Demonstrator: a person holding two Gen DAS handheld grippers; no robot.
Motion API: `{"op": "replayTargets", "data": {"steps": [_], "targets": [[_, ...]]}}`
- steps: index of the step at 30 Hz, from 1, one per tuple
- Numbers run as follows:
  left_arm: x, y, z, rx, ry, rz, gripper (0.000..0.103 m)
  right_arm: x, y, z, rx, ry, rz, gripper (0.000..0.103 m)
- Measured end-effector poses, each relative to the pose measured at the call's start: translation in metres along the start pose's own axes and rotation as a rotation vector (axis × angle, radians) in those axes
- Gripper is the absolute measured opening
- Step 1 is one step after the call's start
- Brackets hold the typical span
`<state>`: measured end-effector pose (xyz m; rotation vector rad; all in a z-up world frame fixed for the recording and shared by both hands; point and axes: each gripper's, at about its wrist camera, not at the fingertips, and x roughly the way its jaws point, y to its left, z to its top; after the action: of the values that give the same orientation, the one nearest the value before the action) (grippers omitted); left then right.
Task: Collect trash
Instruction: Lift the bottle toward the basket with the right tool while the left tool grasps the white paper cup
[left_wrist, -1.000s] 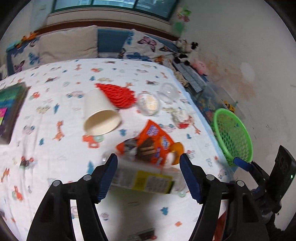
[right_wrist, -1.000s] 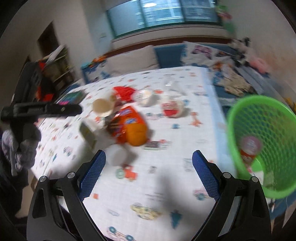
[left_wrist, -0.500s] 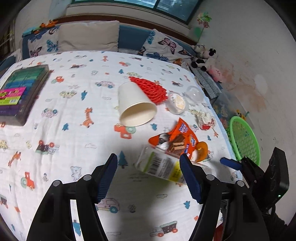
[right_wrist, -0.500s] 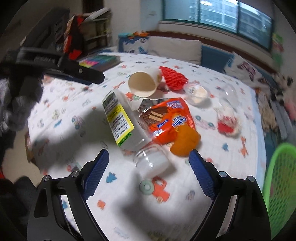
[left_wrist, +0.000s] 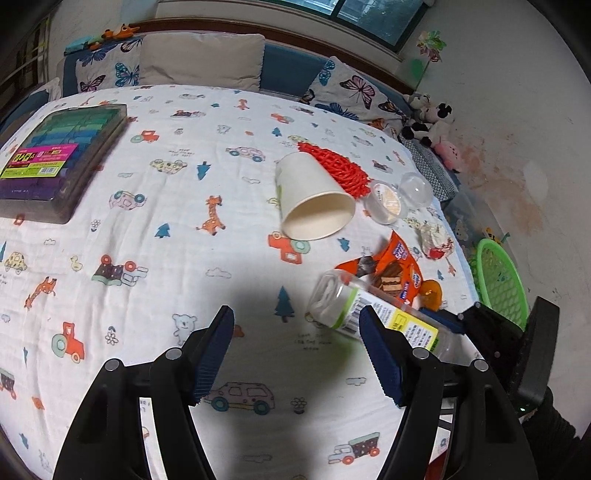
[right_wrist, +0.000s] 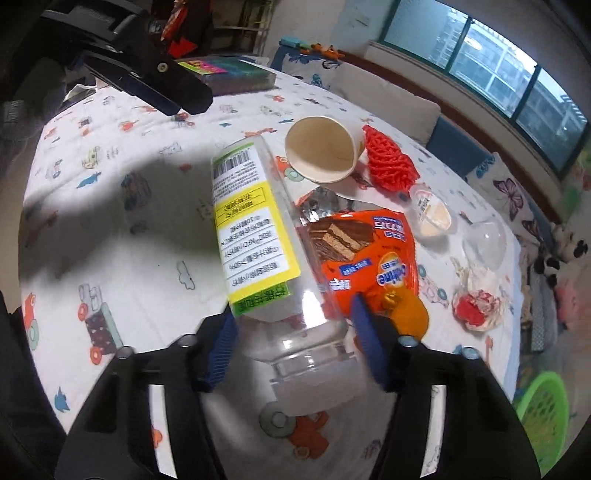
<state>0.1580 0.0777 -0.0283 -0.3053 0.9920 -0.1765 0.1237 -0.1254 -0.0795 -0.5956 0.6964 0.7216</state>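
Since a second ago the right gripper (right_wrist: 291, 325) has swung away from the green basket (right_wrist: 543, 410) and come down over the clear plastic bottle (right_wrist: 273, 236); its jaws are closing with the bottle's shoulder between the blue pads, the left pad looking in contact, the right one I cannot tell. The left gripper (left_wrist: 295, 354) hangs open over bare bedspread (left_wrist: 184, 229) near the front edge, nothing between its jaws, the bottle just beside its right finger. The surface is a bed under a white sheet printed with cars, trees and giraffes, pillows along its far edge below a window, plush toys at the far right corner. On it lie one bottle near the right edge, one orange snack wrapper (right_wrist: 365, 258) touching it, one paper cup (left_wrist: 314, 199) on its side, one red mesh piece (left_wrist: 340, 170), two clear lidded cups, one crumpled wrapper, and one box of coloured blocks (left_wrist: 55, 162) by the left edge. The basket stands off the right edge
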Motion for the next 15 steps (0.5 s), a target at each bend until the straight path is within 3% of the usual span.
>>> {"op": "replayTargets", "data": {"steps": [9,15], "targets": [[0.007,0.001,0.021,0.040,-0.060,0.070,0.068,-0.033,-0.013,0.012,0.109,-0.079,0.031,0.050],[0.037,0.002,0.042,0.078,-0.061,0.117,0.065,-0.054,-0.031,0.027,0.240,-0.114,0.066,0.049]]}}
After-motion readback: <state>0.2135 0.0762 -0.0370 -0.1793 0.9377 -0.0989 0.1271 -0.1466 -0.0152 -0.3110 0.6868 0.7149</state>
